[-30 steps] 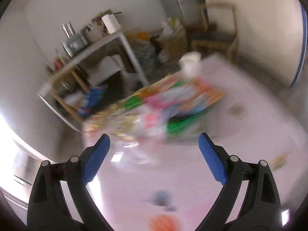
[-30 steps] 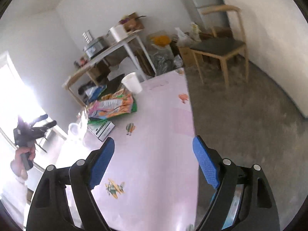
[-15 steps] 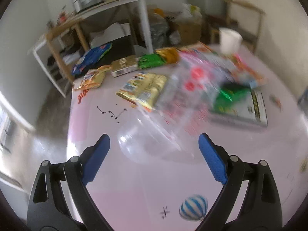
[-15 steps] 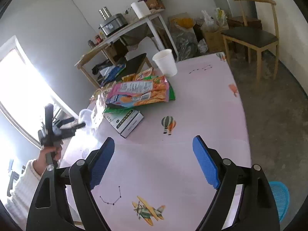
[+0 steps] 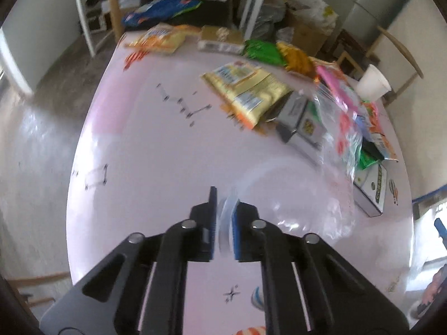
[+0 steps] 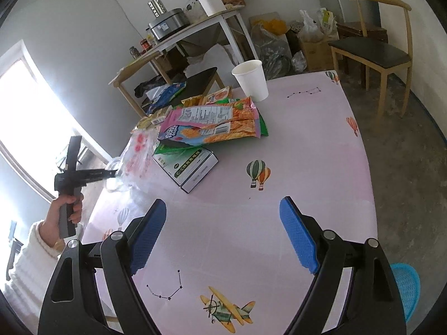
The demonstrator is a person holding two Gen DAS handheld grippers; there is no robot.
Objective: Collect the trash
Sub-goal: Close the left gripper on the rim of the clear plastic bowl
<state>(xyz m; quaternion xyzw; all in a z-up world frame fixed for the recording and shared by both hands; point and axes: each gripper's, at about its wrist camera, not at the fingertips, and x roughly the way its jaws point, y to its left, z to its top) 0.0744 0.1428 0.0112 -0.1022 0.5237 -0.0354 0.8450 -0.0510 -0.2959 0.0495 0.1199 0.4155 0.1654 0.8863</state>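
The clear plastic bag (image 5: 296, 195) is lying at the lower right of the left wrist view, on the pink table (image 5: 156, 150), its open rim curving in a pale ring and its printed far end reaching toward the heap of wrappers. The left gripper (image 5: 225, 217) is pinching the near edge of that rim: the blue pads are nearly together with a thin fold of clear film between them. In the right wrist view the same bag (image 6: 134, 162) is showing at the left middle of the frame, with the left gripper (image 6: 111, 172) reaching into it from the left and a hand (image 6: 68, 209) in a white sleeve gripping the handle below.

The right gripper (image 6: 222, 231) is hovering at the bottom of its own view with its jaws standing wide apart and nothing between them, only bare tablecloth printed with a balloon and a small plane.

Beyond the bag, snack packets are lying in a pile: a gold packet (image 5: 245, 92) in the upper middle of the left view, a green packet (image 5: 262, 51) and an orange one behind it, and a pink and orange packet (image 6: 209, 122) on top of a white box (image 6: 190, 167) in the right view. A white paper cup (image 6: 251, 79) is standing upright just behind the pile. A wooden chair (image 6: 374, 53) is standing at the upper right, off the table, and a blue basket (image 6: 405, 287) is peeking in at the lower right edge.
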